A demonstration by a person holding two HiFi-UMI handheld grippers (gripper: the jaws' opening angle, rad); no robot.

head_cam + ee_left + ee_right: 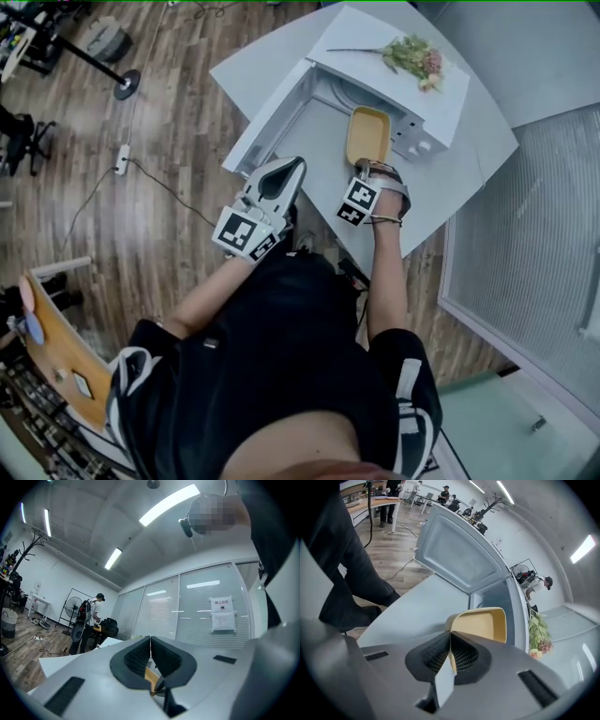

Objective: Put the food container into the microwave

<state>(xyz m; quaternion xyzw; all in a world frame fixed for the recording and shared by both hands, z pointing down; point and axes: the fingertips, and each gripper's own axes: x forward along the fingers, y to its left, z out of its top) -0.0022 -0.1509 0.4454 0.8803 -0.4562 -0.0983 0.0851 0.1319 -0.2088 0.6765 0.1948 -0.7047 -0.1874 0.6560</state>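
Food container (367, 136), just one, clamped in right gripper (450, 644); left gripper (150, 652) closed, empty.

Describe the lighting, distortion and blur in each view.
Head view: even, soft light with no hard shadows; the yellow food container and the white microwave read sharp. Left gripper view: strong fisheye bending, the ceiling light strips blown out, a mosaic patch laid over at upper right. Right gripper view: the fisheye curves the microwave door, and the corners go black.
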